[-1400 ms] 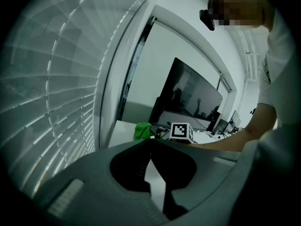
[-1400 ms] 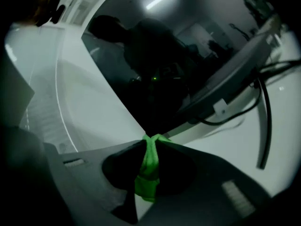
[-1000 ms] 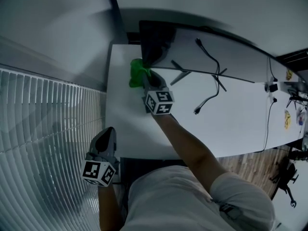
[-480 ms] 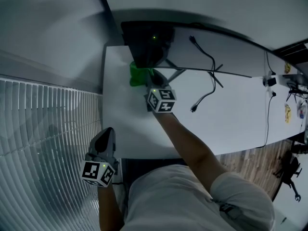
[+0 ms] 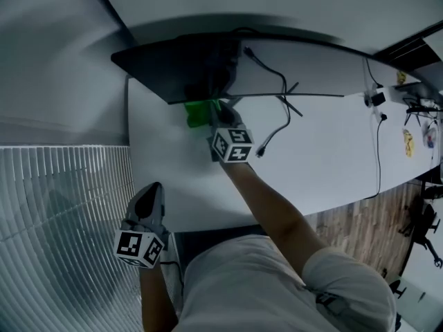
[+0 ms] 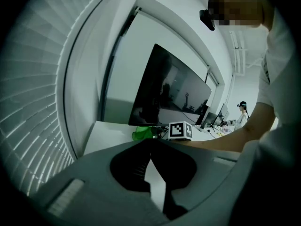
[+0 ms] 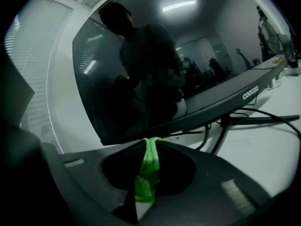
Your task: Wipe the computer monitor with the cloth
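The cloth [image 5: 199, 113], bright green, is clamped between the closed jaws of the right gripper [image 5: 219, 113], right at the lower edge of the computer monitor [image 5: 173, 64] on the white desk [image 5: 325, 164]. The left gripper [image 5: 150, 191] hangs by the desk's near edge, jaws together on nothing.

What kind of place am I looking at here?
Most likely an office: a long white desk carrying a wide monitor, with slatted window blinds right beside it.
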`<action>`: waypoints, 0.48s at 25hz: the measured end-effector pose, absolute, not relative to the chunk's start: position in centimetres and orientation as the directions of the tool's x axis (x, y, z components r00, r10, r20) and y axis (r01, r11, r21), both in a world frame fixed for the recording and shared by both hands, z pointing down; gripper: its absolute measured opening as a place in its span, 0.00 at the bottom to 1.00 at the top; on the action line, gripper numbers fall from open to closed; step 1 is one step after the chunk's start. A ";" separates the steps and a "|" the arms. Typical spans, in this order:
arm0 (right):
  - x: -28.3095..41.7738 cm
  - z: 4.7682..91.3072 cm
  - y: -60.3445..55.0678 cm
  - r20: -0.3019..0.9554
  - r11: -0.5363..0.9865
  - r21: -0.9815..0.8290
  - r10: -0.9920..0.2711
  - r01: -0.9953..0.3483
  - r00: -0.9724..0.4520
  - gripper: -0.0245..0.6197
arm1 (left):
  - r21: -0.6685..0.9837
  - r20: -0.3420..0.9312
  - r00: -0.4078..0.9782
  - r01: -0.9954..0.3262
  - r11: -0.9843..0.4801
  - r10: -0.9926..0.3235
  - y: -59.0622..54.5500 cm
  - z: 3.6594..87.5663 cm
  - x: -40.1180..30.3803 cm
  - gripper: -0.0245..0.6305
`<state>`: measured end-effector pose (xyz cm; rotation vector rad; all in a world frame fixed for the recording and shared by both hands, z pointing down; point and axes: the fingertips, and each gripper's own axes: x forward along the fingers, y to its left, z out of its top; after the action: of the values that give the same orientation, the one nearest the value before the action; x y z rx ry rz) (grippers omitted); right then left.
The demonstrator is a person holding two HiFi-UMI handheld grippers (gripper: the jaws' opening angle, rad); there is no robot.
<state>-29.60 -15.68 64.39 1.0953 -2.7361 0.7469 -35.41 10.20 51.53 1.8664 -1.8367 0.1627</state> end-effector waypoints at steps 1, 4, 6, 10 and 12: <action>-28.9 64.3 -15.9 0.269 0.617 -0.403 -0.626 -0.676 -0.732 0.13 | 0.271 0.429 0.084 -0.962 0.040 -0.900 9.9 51.4 -35.0 0.05; -26.6 64.2 -16.9 0.270 0.608 -0.393 -0.641 -0.690 -0.718 0.13 | 0.270 0.430 0.102 -0.963 0.019 -0.897 8.7 51.4 -33.4 0.05; -24.9 64.2 -17.6 0.271 0.601 -0.389 -0.650 -0.698 -0.710 0.13 | 0.269 0.431 0.116 -0.963 0.005 -0.895 7.9 51.4 -32.2 0.05; -21.8 63.9 -19.0 0.275 0.581 -0.391 -0.666 -0.714 -0.693 0.13 | 0.269 0.433 0.141 -0.963 -0.021 -0.890 6.5 50.9 -29.9 0.05; -20.4 63.7 -19.5 0.275 0.575 -0.394 -0.670 -0.717 -0.689 0.13 | 0.267 0.435 0.150 -0.963 -0.031 -0.888 5.9 50.7 -28.7 0.05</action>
<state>-20.42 -19.52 63.67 1.1937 -2.7025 0.7426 -28.65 5.90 50.67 1.9409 -1.7604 0.2006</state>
